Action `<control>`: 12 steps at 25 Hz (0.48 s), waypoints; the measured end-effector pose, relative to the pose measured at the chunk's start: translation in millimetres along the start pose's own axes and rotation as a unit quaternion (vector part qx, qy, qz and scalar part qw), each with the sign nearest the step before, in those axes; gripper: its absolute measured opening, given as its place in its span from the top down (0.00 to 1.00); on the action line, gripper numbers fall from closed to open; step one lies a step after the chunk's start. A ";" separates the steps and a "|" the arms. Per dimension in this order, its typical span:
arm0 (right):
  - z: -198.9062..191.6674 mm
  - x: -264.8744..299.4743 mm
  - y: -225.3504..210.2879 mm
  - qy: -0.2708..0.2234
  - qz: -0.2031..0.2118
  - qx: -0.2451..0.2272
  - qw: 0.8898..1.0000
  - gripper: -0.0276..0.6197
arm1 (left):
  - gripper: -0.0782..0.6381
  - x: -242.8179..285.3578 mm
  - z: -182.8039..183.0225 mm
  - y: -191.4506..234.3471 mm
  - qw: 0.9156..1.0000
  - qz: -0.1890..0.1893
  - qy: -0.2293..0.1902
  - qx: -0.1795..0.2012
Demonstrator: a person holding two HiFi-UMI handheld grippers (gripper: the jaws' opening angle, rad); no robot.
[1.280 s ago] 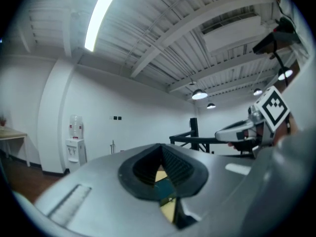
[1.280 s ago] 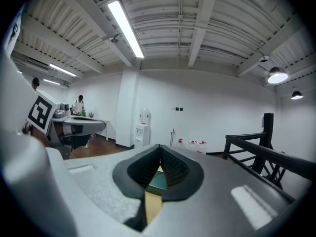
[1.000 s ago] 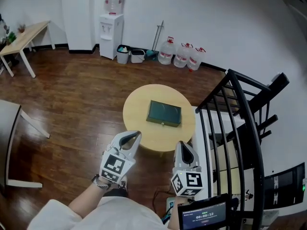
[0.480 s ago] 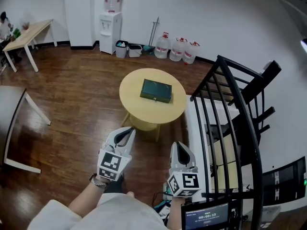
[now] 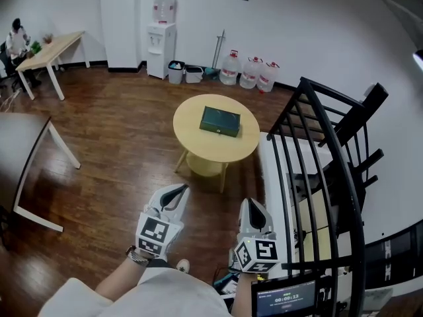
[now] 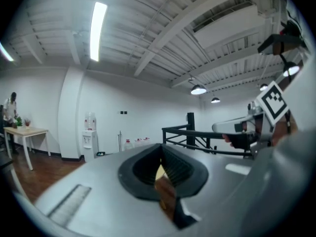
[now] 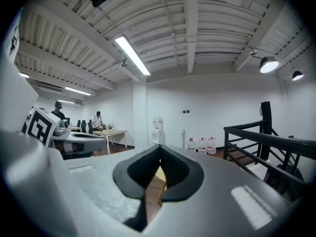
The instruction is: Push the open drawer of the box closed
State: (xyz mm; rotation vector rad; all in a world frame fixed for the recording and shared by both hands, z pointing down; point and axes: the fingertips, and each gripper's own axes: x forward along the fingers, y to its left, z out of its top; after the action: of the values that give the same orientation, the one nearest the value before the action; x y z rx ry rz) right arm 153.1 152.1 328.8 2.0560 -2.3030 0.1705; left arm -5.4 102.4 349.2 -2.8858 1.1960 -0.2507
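Observation:
A dark green box [image 5: 221, 121] lies flat on a round yellow table [image 5: 198, 147] in the middle of the head view, a small knob on its near side. My left gripper [image 5: 180, 191] and my right gripper [image 5: 252, 205] hover well short of the table, over the wood floor, both pointing toward it. Each has its jaws shut with nothing between them. In the left gripper view the closed jaws [image 6: 161, 158] cover most of the table; the right gripper view shows its closed jaws [image 7: 159, 158] with a sliver of the table behind.
A black metal railing [image 5: 317, 177] runs close along my right side. Water bottles [image 5: 251, 72], a dispenser [image 5: 162, 41] and bins stand by the far wall. A wooden desk [image 5: 49, 51] with a seated person is far left; a grey table [image 5: 23, 150] is nearer left.
Both grippers and the view have drawn back from the round table, which now lies farther ahead and looks smaller. Jaws stayed shut.

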 end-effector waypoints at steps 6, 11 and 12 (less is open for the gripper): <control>-1.3 -3.5 11.7 0.012 -0.008 -0.009 1.000 0.95 | 0.88 -7.3 6.2 4.7 1.000 -0.001 -0.009 0.004; -2.9 -4.4 22.3 0.020 -0.016 -0.016 1.000 0.95 | 0.88 -12.0 7.8 11.1 1.000 -0.005 -0.018 0.004; -3.6 -4.6 25.0 0.023 -0.017 -0.020 0.999 0.95 | 0.88 -13.3 7.3 11.1 1.000 -0.007 -0.018 0.005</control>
State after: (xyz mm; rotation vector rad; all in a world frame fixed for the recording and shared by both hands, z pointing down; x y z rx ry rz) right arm 128.7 159.8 330.7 2.0496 -2.2250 0.1672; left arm -21.4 103.5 339.3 -2.8795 1.1652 -0.2042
